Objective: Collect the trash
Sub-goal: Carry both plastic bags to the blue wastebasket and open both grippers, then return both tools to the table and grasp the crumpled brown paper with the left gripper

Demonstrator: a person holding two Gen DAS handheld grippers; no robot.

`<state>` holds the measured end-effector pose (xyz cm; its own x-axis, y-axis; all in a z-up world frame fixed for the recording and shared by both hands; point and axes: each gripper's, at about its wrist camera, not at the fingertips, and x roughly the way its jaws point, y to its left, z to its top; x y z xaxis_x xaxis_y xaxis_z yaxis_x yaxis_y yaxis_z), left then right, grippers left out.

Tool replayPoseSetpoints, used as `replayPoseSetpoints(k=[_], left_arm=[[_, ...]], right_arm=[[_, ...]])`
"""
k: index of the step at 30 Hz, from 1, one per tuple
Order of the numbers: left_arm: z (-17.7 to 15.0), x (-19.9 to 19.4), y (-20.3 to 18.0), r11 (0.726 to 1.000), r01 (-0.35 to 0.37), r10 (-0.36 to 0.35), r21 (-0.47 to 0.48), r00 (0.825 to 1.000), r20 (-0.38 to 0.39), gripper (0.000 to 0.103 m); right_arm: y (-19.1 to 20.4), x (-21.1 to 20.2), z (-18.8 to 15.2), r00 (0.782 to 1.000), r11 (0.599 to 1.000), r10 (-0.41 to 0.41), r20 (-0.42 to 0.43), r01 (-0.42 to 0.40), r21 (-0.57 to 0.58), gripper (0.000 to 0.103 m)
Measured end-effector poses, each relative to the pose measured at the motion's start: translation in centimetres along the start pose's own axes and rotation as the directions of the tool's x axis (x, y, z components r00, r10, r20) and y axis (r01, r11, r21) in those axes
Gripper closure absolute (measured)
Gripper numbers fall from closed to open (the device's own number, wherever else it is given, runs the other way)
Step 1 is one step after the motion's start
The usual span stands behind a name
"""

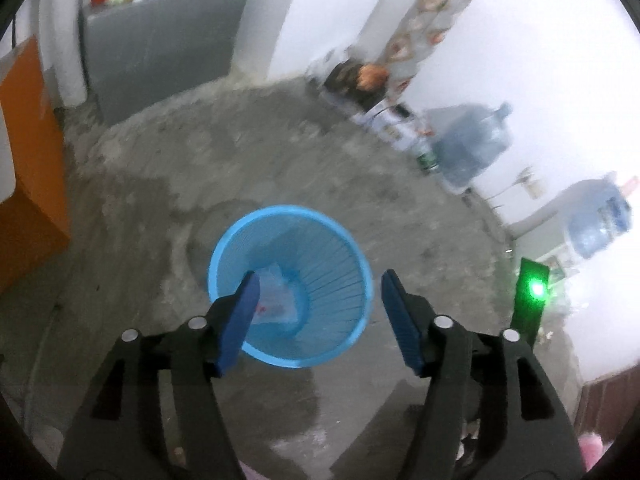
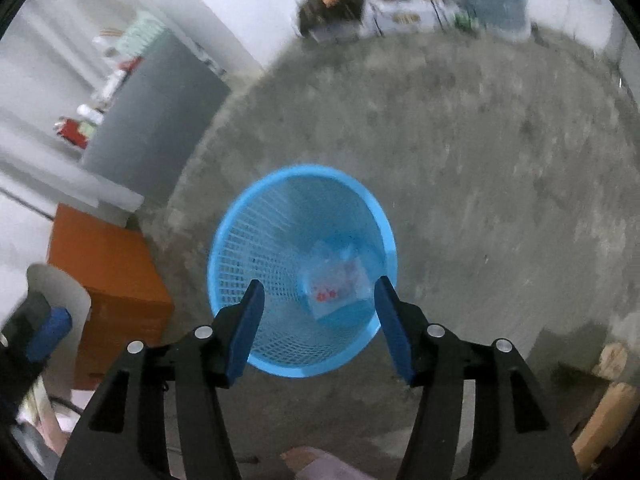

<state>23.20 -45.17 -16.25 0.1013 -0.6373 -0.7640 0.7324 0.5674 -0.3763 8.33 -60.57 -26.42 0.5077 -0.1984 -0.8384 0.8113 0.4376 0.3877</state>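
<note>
Down in the bottom of the blue basket (image 2: 240,248) lies the trash, a crumpled clear plastic wrapper (image 2: 338,284) with red print on it, resting on the basket floor and leaning toward the near wall; from the left wrist view the same wrapper (image 1: 276,300) shows half hidden behind a blue pad. The basket (image 1: 340,240) stands upright on the bare concrete floor (image 1: 280,140), its mesh wall and solid rim open to both cameras. Above it, the right gripper (image 2: 318,292) points down into the mouth, jaws spread apart, nothing between the pads, the wrapper well below them. The left gripper (image 1: 318,284) hangs over the same rim, its jaws likewise parted and empty, one fingertip (image 1: 250,292) over the basket's inside, the other over the rim's outer edge. Off to the side in the right wrist view, the other gripper's blue pad shows at the frame edge. Further out: an orange cabinet (image 2: 112,272) stands near the basket, a grey fridge (image 1: 160,48) with clutter on top sits against the wall, and two large water jugs (image 1: 472,140) stand along the far white wall beside boxes. Everything is a touch blurred.
</note>
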Motion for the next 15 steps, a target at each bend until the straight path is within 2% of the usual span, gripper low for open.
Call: replayPoseSetpoints(k=[2, 4, 7, 10, 12, 15], left_arm=[[-0.4, -2.4, -0.5, 0.999, 0.030, -0.031, 0.030, 0.999, 0.044, 0.035], [-1.2, -6.0, -1.0, 0.996, 0.051, -0.059, 0.075, 0.993, 0.098, 0.032], [-2.8, -11.2, -1.1, 0.993, 0.057, -0.074, 0.108, 0.984, 0.161, 0.028], [-4.5, -16.2, -1.0, 0.993, 0.062, -0.082, 0.096, 0.973, 0.215, 0.028], [-5.7, -19.4, -1.1, 0.994, 0.064, -0.085, 0.093, 0.965, 0.249, 0.028], [-7.7, -23.4, -0.9, 0.994, 0.050, -0.077, 0.099, 0.953, 0.293, 0.027]], right_arm=[[1.4, -3.6, -1.0, 0.996, 0.999, 0.013, 0.084, -0.009, -0.053, 0.046], [2.9, -7.1, -2.2, 0.984, 0.994, 0.022, 0.179, -0.003, -0.107, 0.031], [5.7, -12.2, -4.3, 0.947, 0.977, 0.028, 0.319, 0.041, -0.207, 0.013], [8.7, -16.1, -6.3, 0.914, 0.949, 0.037, 0.405, 0.094, -0.299, 0.008], [10.8, -18.2, -7.6, 0.899, 0.923, 0.056, 0.435, 0.119, -0.365, 0.007], [13.1, -20.6, -9.3, 0.892, 0.898, 0.111, 0.439, 0.100, -0.429, 0.007]])
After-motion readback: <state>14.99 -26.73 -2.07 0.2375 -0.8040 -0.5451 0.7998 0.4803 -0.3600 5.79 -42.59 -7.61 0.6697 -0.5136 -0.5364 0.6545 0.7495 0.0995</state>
